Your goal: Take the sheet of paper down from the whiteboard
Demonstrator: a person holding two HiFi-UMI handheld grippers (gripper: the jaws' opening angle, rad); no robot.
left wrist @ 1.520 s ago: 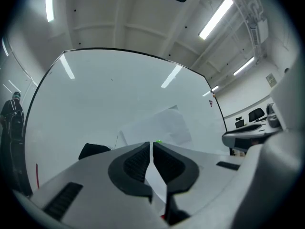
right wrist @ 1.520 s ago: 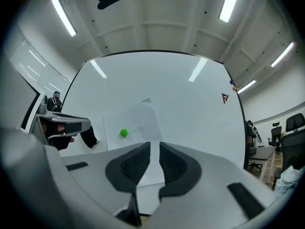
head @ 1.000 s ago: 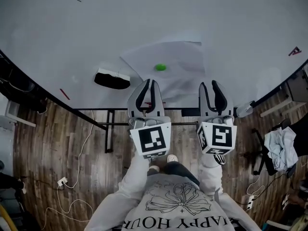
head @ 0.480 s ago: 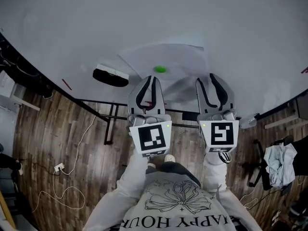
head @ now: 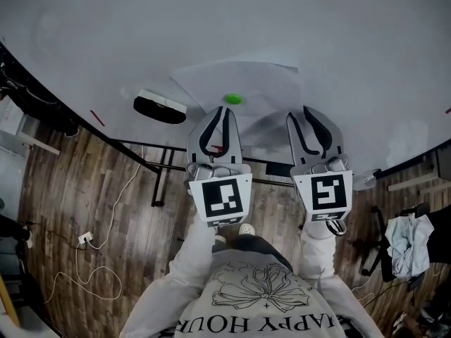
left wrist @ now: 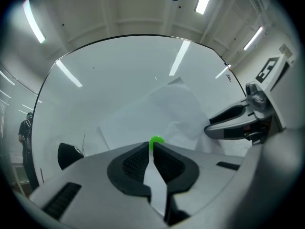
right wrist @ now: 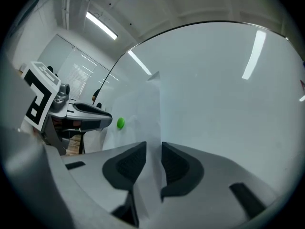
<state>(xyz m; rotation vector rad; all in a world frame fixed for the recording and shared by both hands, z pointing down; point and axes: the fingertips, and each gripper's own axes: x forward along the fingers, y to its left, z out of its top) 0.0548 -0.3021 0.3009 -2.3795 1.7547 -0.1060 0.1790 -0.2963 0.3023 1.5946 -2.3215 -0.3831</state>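
We see the whiteboard (head: pixel 282 20) filling the upper part of the head view, with dark wooden floor (head: pixel 84 189) below its edge and the person's grey printed sweatshirt (head: pixel 254 294) at the bottom. The sheet of paper (head: pixel 246 79) is on the board, tilted, and its lower right part bulges away from the surface and throws a soft shadow. Both grippers are raised to its lower edge, side by side and a little apart. The right gripper (head: pixel 301 115) has its jaws parted by a moderate gap, and in its own view the sheet's right edge runs down between them; we cannot tell whether the pads touch the paper. The left gripper (head: pixel 224 111) has its jaws drawn nearly together, leaving only a thin slit, and we make out nothing gripped in it. To its left a black eraser (head: pixel 159 106) sits on the board. A small green magnet (head: pixel 232 98) sits on the sheet, just beyond the left gripper's tips.
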